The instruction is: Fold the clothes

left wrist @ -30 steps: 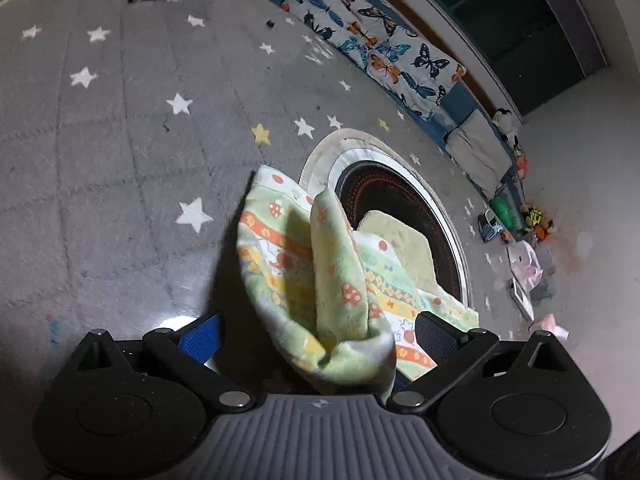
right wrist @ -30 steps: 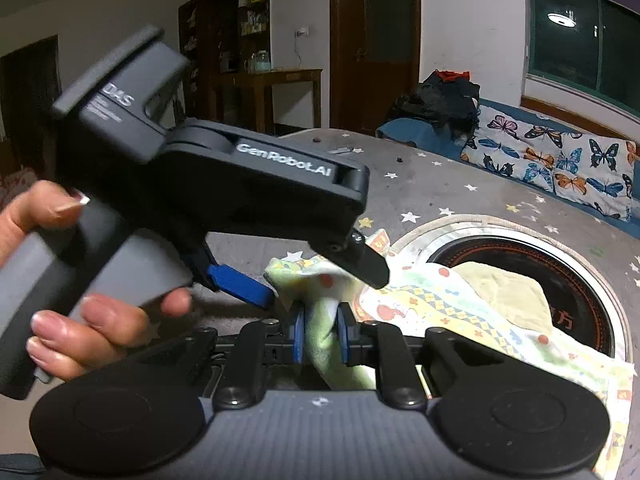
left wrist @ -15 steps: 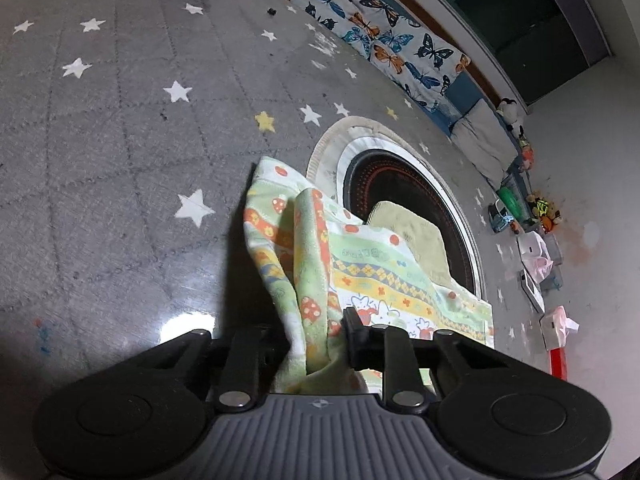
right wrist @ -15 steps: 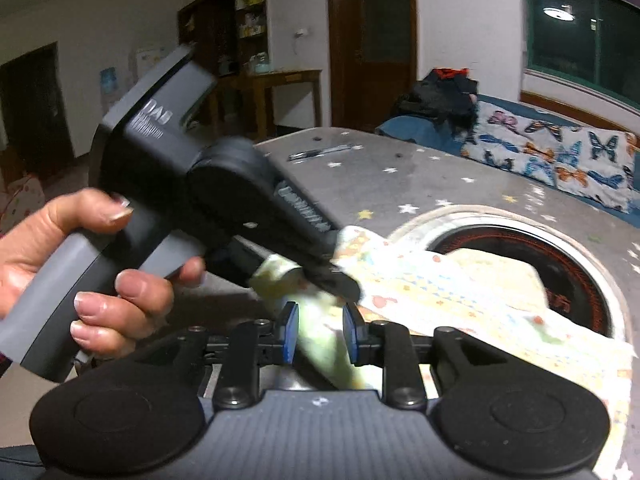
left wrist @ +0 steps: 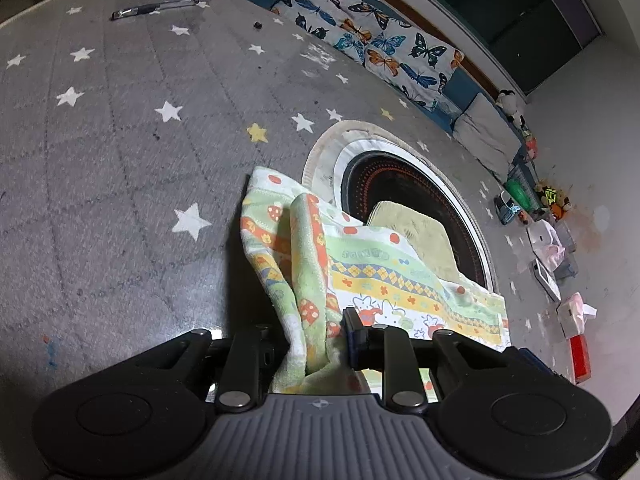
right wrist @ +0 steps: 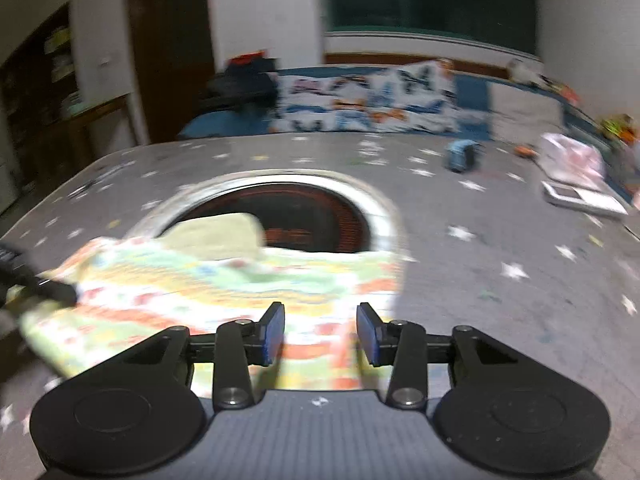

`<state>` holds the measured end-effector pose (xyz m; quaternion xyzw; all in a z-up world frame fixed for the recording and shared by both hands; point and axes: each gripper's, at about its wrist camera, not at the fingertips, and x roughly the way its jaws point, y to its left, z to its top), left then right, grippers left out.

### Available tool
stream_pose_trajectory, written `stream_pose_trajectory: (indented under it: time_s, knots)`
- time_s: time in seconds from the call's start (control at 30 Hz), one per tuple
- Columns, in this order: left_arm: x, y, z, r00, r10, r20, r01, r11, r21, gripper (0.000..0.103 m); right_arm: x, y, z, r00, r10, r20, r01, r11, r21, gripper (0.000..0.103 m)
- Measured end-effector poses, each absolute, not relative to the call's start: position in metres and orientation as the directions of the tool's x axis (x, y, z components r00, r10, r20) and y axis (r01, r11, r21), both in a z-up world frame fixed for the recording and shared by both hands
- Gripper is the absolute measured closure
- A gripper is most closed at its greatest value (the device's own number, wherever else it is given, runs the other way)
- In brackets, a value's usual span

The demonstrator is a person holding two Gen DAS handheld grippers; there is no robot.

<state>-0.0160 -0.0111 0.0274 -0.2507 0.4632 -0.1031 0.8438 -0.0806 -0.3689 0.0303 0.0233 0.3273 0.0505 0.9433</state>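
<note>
Left wrist view: the left hand-held gripper [left wrist: 316, 334] now pinches a bunched corner of the patterned cloth [left wrist: 360, 256] at lower centre, having clamped on it a second ago. The right hand-held gripper [right wrist: 320, 334] has let go, standing wide above the cloth on the starry surface [left wrist: 120, 168], seemingly heading for another edge.

Both wrist views sit low and close over the starry desk [left wrist: 120, 200], facing its round inset [right wrist: 300, 216]; both share the patterned cloth [left wrist: 360, 264].
</note>
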Motion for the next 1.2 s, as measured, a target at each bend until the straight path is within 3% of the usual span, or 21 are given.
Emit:
stream_pose_trajectory:
  time_s: [0.33,0.47,0.6,0.8,1.2]
  knots:
    - [-0.016,-0.017,0.029,0.56,-0.379,-0.737,-0.033,0.878,-0.477,0.078,-0.079,-0.388,0.013,0.772,0.133,-0.622,-0.021,0.983,0.184,0.061]
    - [-0.016,-0.018,0.029,0.564,-0.372,-0.737,-0.024,0.885,-0.465,0.078,-0.078,-0.378,0.014,0.767,0.144,-0.625,-0.038,0.983,0.179,0.086]
    - [-0.016,-0.02,0.032,0.57,-0.368,-0.735,-0.006,0.893,-0.451,0.083,-0.079,-0.377,0.017,0.771,0.144,-0.62,-0.027,0.98,0.195,0.094]
    - [-0.017,-0.038,0.054,0.599,-0.373,-0.708,0.085,0.909,-0.407,0.089,-0.091,-0.379,0.037,0.81,0.153,-0.567,-0.032,0.976,0.217,0.095]
    - [-0.004,-0.109,0.093,0.596,-0.442,-0.671,0.262,0.896,-0.358,0.089,-0.11,-0.418,0.085,0.862,0.051,-0.505,0.039,0.985,0.166,0.095]
